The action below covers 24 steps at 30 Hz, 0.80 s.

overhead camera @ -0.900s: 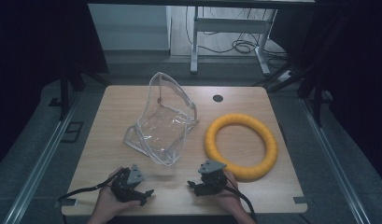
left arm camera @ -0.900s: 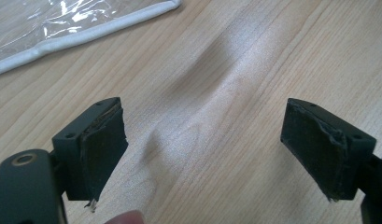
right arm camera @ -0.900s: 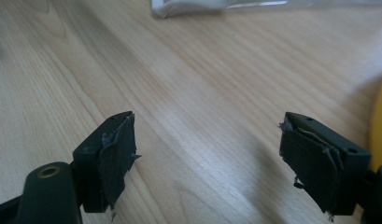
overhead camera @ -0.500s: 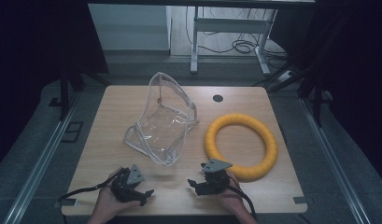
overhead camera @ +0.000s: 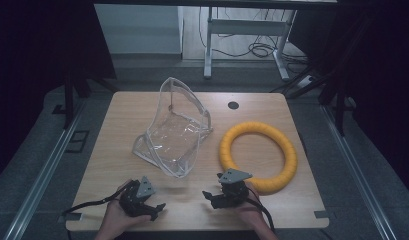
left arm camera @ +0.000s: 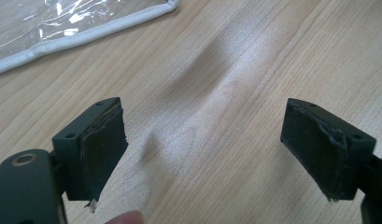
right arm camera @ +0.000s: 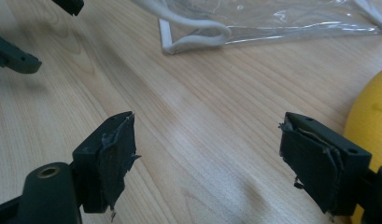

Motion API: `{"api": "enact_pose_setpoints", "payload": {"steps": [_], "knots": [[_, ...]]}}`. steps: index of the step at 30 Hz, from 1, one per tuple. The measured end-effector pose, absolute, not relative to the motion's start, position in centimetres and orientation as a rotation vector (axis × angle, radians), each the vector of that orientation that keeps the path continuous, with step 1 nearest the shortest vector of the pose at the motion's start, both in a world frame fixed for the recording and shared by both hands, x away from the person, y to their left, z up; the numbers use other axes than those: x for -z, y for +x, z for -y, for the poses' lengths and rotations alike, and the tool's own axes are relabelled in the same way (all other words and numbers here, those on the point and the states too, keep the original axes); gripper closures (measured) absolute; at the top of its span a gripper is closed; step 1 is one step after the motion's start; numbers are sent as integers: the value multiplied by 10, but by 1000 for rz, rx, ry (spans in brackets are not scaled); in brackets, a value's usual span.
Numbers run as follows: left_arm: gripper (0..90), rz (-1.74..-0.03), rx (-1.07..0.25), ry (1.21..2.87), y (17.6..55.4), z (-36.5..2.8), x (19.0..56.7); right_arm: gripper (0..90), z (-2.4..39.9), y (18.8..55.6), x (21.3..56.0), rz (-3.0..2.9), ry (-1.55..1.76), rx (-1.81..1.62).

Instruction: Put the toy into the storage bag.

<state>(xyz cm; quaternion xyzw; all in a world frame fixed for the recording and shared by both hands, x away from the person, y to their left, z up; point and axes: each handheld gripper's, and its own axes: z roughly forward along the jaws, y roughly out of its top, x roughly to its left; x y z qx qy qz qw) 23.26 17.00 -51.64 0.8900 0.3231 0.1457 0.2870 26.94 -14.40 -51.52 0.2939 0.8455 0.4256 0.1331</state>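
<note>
A: Grippers are sitting at the near edge of the table (overhead camera: 117, 130), one in each hand. Why is the person keeping them so far back?

B: Judging by the layout, it is a ready stance. The left gripper (overhead camera: 154, 209) is resting near the left corner, the right gripper (overhead camera: 208, 196) near the middle, and both are pointing over bare wood. Nothing is lying between either pair of jaws.

A: And the jaws themselves?

B: Both pairs are standing wide apart. In the left gripper view the two black pads (left arm camera: 102, 154) are framing nothing but wood grain, and the right gripper view is showing the same.

A: Where are the things they are facing?

B: The clear plastic bag (overhead camera: 174, 130) is lying at the middle of the table, a little to the left, its far side propped up so the mouth is gaping open. Its white-piped near edge is lying just beyond the left gripper. The yellow ring (overhead camera: 258, 155) is lying flat on the right, apart from the bag, and its near curve is sitting just beside the right gripper.

A: So each hand is parked by one thing?

B: It looks that way. The open mouth seems to be inviting the ring inside, with the right hand placed to lift the ring and the left to steady the bag.
</note>
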Motion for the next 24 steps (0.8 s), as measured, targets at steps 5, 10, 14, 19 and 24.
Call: {"api": "enact_pose_setpoints", "payload": {"steps": [5, 10, 14, 19, 24], "knots": [[141, -862, -383, 2377, 233, -170, 517, 189, 147, 270, 511, -2432, 872, -1257], [140, -861, -384, 2378, 233, -171, 516, 195, 149, 270, 510, -2437, 859, -1249], [140, -866, -391, 2372, 232, -172, 514, 219, 151, 271, 508, -2449, 862, -1270], [140, -869, -396, 2368, 232, -173, 512, 222, 154, 271, 501, -2434, 862, -1277], [140, -869, -395, 2368, 232, -173, 512, 230, 161, 272, 488, -2410, 870, -1299]]}}
